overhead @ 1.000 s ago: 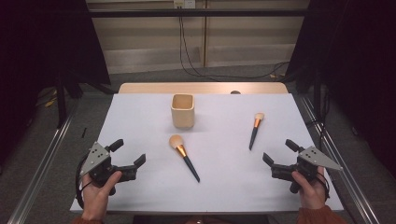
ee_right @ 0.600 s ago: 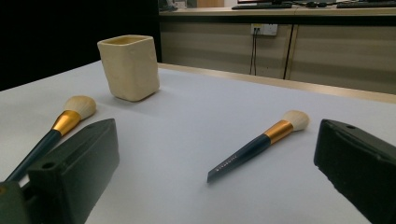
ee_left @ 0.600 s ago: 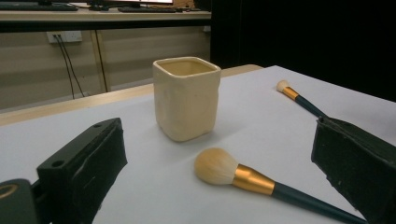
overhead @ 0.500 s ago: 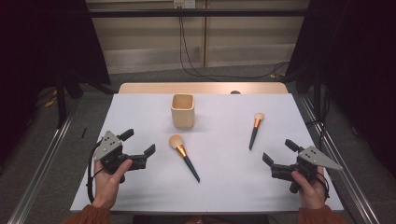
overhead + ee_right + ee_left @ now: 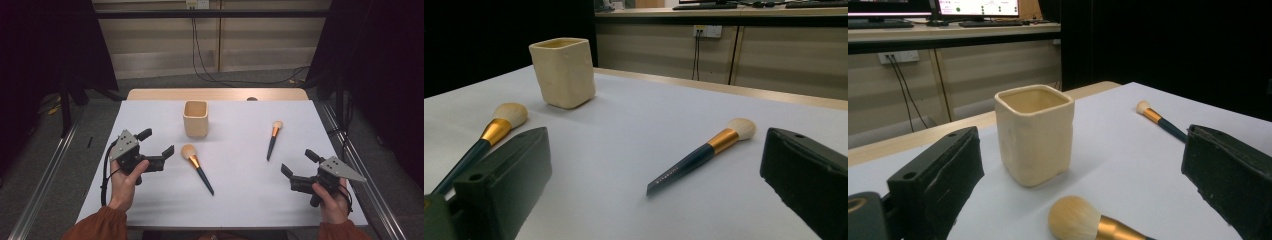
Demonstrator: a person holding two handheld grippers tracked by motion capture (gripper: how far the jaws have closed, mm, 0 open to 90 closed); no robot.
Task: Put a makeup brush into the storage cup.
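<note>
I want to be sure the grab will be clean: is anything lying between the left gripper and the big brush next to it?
Nothing visible. The left gripper is open, and bare white table lies between it and the big brush. The cup stands farther back, off that line.

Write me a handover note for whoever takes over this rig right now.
Left gripper: open, holding nothing, nearest the larger tan-bristled makeup brush with the dark handle.
Right gripper: open, holding nothing, near the table's front right.
The smaller gold-banded brush lies flat to the right of the cream square cup, which stands upright and looks empty.
Done: nothing picked up.
Left: probably both brushes into the cup.
</note>
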